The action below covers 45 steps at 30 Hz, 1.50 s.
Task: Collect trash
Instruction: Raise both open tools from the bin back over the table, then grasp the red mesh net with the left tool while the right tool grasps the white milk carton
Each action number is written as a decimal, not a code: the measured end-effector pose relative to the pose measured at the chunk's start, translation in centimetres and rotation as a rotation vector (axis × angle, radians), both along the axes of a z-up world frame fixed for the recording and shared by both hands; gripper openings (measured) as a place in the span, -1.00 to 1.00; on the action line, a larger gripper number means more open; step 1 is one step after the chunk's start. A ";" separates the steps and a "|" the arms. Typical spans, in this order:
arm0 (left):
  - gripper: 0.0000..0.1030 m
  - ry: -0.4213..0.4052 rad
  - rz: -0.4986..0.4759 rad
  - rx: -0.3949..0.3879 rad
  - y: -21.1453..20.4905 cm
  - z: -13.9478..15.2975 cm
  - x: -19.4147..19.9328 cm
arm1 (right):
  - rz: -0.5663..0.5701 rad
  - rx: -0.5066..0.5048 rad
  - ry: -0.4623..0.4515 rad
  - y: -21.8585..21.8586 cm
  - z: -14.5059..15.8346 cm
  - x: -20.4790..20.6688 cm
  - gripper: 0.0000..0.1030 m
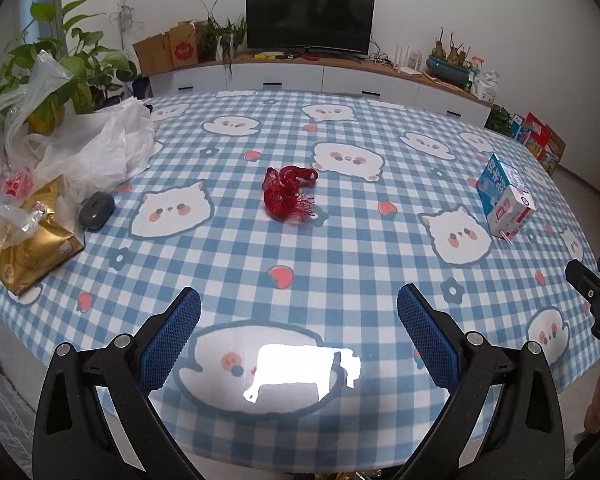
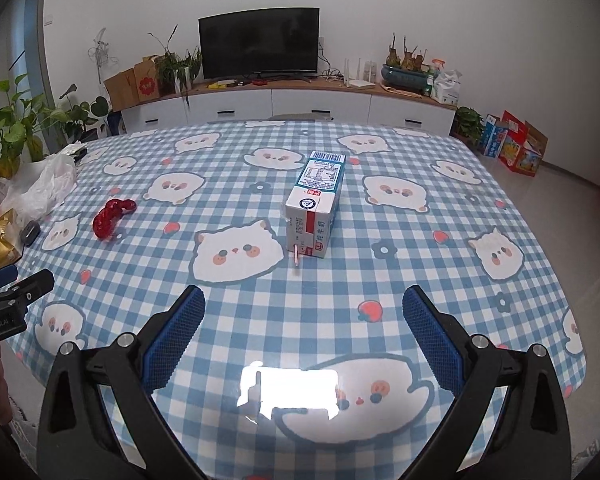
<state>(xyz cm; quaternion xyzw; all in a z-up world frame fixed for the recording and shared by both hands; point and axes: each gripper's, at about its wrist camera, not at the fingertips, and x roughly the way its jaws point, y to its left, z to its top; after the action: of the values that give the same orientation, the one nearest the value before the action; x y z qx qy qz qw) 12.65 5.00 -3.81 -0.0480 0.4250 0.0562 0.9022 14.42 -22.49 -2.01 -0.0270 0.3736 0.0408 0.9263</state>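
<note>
On the checked tablecloth (image 1: 228,264), near its middle, lies a crumpled red net (image 1: 288,194), well apart from the milk carton (image 2: 316,208) lying on its side to the right with a straw at its near end. Both the left gripper (image 1: 299,334) and the right gripper (image 2: 304,328) hover over the near edge, jaws spread and empty. The net looks light, soft and springy, so a pinch across its bunched middle should hold. The carton is likely empty and crushable; its narrow sides suit the jaws best. Plastic bags (image 1: 96,148) lie far left.
</note>
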 end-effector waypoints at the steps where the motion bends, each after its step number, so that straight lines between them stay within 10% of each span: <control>1: 0.87 0.005 0.001 -0.007 0.1 -0.2 0.6 | -0.003 -0.004 -0.001 0.1 -0.1 0.6 0.85; 22: 0.86 0.093 0.051 0.032 2.4 -3.8 14.0 | -0.077 0.003 0.068 0.4 -3.0 11.4 0.84; 29: 0.74 0.124 0.061 0.038 2.8 -5.4 15.5 | -0.075 0.004 0.086 0.8 -3.6 12.7 0.56; 40: -0.10 0.145 0.051 0.037 2.8 -6.3 15.7 | -0.064 -0.007 0.129 1.0 -4.6 13.2 -0.19; 45: -0.43 0.144 0.045 0.049 2.5 -6.2 15.6 | -0.064 -0.004 0.125 0.9 -4.6 13.1 -0.20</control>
<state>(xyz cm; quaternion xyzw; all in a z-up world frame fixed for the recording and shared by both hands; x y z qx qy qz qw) 28.29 7.49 -10.01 -0.0310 0.4861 0.0900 0.8687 27.56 -21.63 -6.59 -0.0140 0.4314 0.0119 0.9020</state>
